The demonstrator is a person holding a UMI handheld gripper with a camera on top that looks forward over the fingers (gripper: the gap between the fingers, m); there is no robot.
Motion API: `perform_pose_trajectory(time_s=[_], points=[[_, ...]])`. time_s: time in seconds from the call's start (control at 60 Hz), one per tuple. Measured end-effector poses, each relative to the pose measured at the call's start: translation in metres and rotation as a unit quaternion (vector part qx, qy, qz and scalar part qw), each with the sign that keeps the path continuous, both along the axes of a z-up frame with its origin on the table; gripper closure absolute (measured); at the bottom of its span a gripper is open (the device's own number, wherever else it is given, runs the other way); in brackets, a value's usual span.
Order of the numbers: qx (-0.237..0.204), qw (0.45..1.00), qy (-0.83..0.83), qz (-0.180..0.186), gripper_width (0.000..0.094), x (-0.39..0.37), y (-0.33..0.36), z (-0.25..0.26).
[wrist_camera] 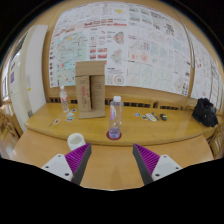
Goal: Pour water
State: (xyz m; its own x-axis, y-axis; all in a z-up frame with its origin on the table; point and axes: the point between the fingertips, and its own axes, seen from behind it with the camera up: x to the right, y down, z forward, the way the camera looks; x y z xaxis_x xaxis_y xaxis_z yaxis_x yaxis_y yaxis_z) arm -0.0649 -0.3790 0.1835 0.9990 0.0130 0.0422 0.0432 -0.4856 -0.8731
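A clear plastic water bottle [115, 117] with a white cap and a purple base stands upright on the wooden table [140, 128], straight ahead beyond my fingers. A small white cup [76, 140] stands on the table just ahead of my left finger. A second clear bottle [65, 103] stands farther back on the left. My gripper [112, 160] is open and empty, its purple pads wide apart, with bare table between them. It is well short of the bottle.
A cardboard box [90, 89] stands upright at the back, behind the bottles. Small objects [152, 117] lie on the table to the right, and a black object [206, 112] sits at the far right. Posters [120, 40] cover the wall behind.
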Motion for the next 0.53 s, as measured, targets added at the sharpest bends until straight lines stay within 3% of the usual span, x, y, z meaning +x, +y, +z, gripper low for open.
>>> perform_pose_trajectory(time_s=[0.25, 0.533], points=[[-0.002, 1.0, -0.023, -0.012, 0.0085, -0.024, -0.129, 0.009], [0.009, 1.0, -0.021, -0.021, 0.0084, -0.034, -0.165, 0.014]])
